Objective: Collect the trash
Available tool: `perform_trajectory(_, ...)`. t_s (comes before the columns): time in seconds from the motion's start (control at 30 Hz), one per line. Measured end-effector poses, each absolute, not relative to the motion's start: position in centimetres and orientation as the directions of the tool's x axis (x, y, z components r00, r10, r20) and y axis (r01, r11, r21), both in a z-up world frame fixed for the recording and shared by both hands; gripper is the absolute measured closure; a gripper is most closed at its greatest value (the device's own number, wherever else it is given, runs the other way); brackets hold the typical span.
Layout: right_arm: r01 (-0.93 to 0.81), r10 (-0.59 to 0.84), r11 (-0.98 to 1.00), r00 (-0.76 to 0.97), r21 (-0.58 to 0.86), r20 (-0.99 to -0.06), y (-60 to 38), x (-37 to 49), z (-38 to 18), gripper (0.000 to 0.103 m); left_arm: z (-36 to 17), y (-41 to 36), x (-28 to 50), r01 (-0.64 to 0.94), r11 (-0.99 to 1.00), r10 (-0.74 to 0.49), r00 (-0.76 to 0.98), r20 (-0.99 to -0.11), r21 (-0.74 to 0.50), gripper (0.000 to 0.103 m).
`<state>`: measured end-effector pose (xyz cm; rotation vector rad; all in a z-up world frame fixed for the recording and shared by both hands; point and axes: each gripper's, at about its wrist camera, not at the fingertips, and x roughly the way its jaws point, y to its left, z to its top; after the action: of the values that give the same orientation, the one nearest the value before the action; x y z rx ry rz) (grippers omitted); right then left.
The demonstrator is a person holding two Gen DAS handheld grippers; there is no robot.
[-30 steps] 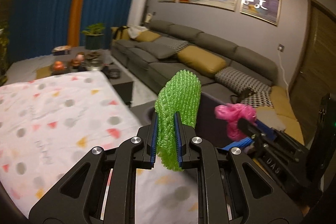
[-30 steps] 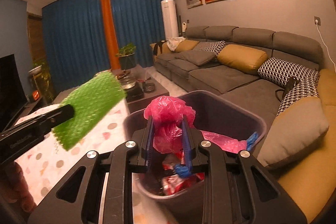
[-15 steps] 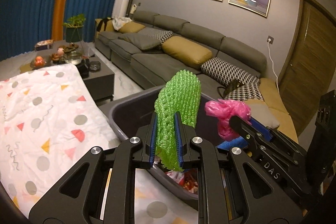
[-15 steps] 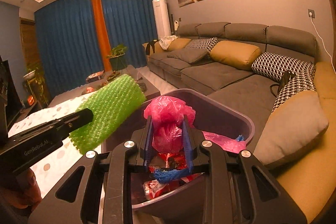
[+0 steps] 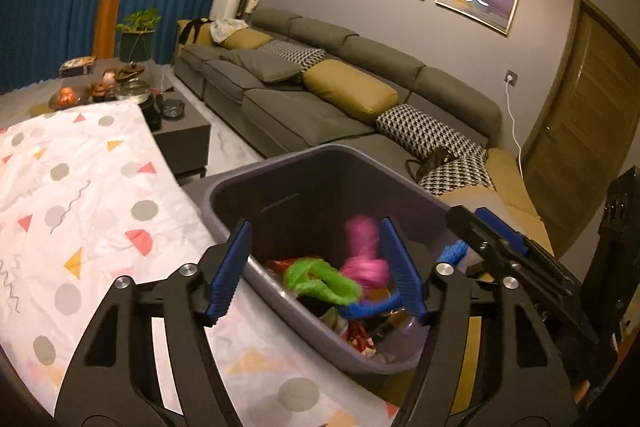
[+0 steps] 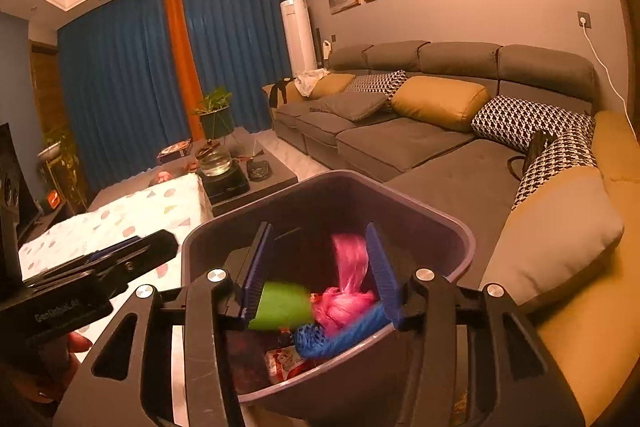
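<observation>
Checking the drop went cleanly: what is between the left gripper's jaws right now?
Nothing is gripped. In the left wrist view the left gripper has just been opening; its jaws stand apart over the bin, with the green foam net and pink bag loose inside.

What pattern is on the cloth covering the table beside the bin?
White cloth with grey dots and coloured triangles; clearest in the left wrist view.

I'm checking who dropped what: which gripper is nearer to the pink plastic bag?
Right. The right gripper hangs open directly over the pink plastic bag in the trash bin. The left gripper, also open, is offset toward the green foam net.
</observation>
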<state>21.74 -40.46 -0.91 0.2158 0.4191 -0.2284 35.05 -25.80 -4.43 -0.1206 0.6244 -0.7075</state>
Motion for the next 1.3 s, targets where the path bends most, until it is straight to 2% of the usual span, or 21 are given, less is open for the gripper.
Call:
perform_trajectory(0.07,0.270,-0.185,0.951,0.887,0.150,-0.422,-40.2,21.4,-0.7,0.050,-4.3,-25.1,34.8,0.550,0.783,-0.614,0.610,-0.500,-0.291,0.031)
perform_trajectory(0.17,0.274,-0.202,0.954,0.889,0.122,-0.411,-39.5,20.8,-0.4,0.038,-4.0,-24.0,34.0,0.517,0.820,-0.564,0.653,-0.506,-0.246,0.025)
perform_trajectory(0.3,0.288,-0.245,0.956,0.885,0.052,-0.396,-37.8,19.8,0.1,0.016,-3.6,-21.9,31.7,0.446,0.884,-0.448,0.732,-0.513,-0.137,0.019)
perform_trajectory(0.4,0.282,-0.253,0.959,0.888,0.019,-0.385,-36.1,18.8,0.1,0.013,-3.3,-19.8,29.5,0.393,0.915,-0.381,0.773,-0.508,-0.088,0.015)
perform_trajectory(0.47,0.270,-0.241,0.963,0.888,0.021,-0.392,-35.2,18.3,0.1,0.006,-3.1,-18.1,27.8,0.353,0.932,-0.345,0.792,-0.504,-0.083,0.013)
perform_trajectory(0.77,0.237,-0.190,0.969,0.895,0.069,-0.403,-31.3,14.6,0.6,0.006,-1.6,-11.5,20.7,0.225,0.974,-0.214,0.865,-0.453,-0.030,0.010)
perform_trajectory(1.3,0.215,-0.196,0.977,0.895,0.003,-0.400,-23.5,6.5,1.7,0.006,-0.4,-4.7,11.5,0.169,0.984,-0.179,0.883,-0.435,-0.061,0.010)
